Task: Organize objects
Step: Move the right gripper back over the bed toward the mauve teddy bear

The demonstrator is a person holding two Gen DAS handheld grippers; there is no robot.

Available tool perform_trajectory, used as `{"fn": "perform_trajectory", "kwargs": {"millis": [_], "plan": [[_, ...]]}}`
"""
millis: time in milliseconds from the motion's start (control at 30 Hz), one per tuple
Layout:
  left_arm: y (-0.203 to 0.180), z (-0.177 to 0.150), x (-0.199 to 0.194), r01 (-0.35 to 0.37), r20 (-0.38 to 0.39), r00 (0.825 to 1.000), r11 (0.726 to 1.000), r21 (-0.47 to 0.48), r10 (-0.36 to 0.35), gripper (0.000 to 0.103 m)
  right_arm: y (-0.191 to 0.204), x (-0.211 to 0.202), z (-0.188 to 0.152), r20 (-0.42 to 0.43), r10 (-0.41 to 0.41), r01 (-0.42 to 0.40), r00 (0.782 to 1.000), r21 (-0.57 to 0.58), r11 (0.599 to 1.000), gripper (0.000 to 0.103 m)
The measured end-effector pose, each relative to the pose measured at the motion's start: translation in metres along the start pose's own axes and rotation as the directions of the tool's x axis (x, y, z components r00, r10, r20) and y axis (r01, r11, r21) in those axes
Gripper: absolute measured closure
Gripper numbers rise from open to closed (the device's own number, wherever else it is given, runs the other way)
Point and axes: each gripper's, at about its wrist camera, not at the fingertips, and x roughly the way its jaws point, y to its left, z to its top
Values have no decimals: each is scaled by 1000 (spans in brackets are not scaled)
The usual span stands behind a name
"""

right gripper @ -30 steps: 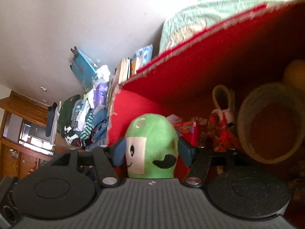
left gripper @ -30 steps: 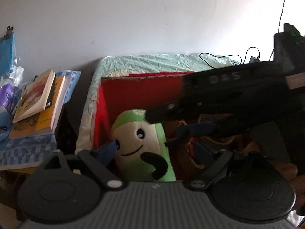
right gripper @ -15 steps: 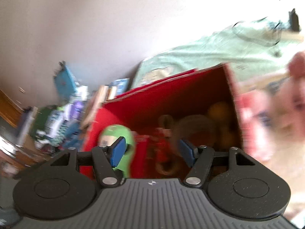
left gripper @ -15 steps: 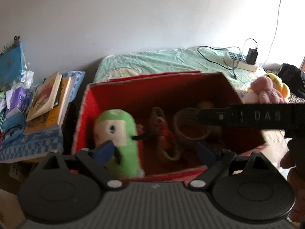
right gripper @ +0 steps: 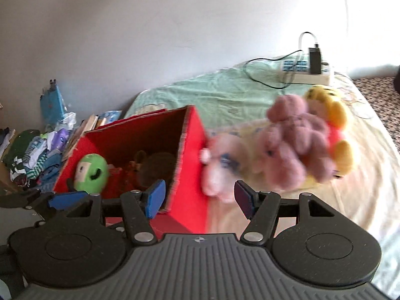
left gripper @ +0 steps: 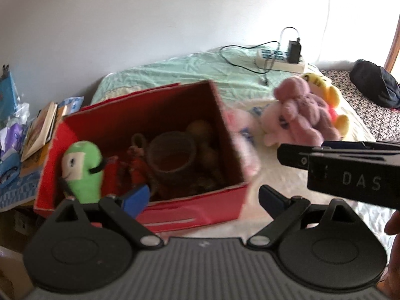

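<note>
Standing in the open red cardboard box (left gripper: pixel 200 207) on the bed, the green plush toy (left gripper: pixel 81 167) leans in its left corner. Both the left gripper (left gripper: pixel 203 198) and right gripper (right gripper: pixel 198 196) hover empty, fingers apart, outside the box.

The pale pink plush toy (right gripper: pixel 220 172) beside the red box (right gripper: pixel 192 150) is smeared by motion blur, so its shape cannot be made out. The box's dark contents (left gripper: pixel 175 157) are only vaguely resolved. The right claw (left gripper: pixel 350 172) is cut off by the left wrist view's edge, and its fingertips are not seen there.
</note>
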Motion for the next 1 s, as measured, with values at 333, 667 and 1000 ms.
{"fn": "perform_trajectory", "kwargs": {"millis": [333,667,1000], "plan": [[-70,11,4,4,2,1000,998,66,-4,3,-58,-21,-6,-9,-104,104,995,-5,995,38],[-101,19,25,-5,-57,998,998,67,9,3,-91,-16,-6,-27,-147,147,989,-13,989,38],[-124,22,42,-22,-86,996,998,63,28,3,-110,-13,-3,-43,-139,138,989,-25,990,38]]}}
